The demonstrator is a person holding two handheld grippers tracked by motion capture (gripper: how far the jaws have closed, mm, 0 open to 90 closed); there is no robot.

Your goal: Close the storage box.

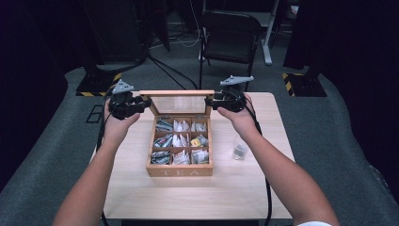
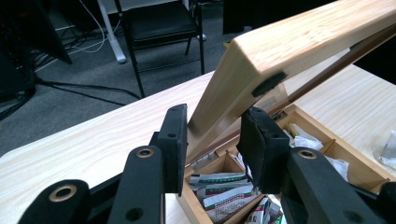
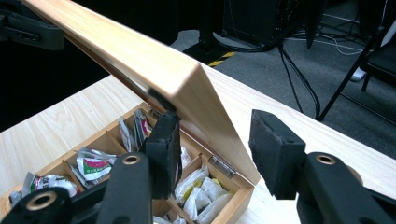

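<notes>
Above the worktop (image 1: 141,188), we held both forearms out: left gripper (image 2: 212,135) jaws clamped the tea box (image 1: 179,167) lid (image 1: 176,93), right gripper (image 3: 217,140) jaws gaped around it.

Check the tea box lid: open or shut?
Open. The lid stands raised on its rear hinges above the tea box, and the tea bags in the compartments are exposed.

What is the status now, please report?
Left gripper shut on raised glass-paned wooden lid of TEA box. Right gripper open around lid's other side edge. Clear plastic cup stands clear.
</notes>
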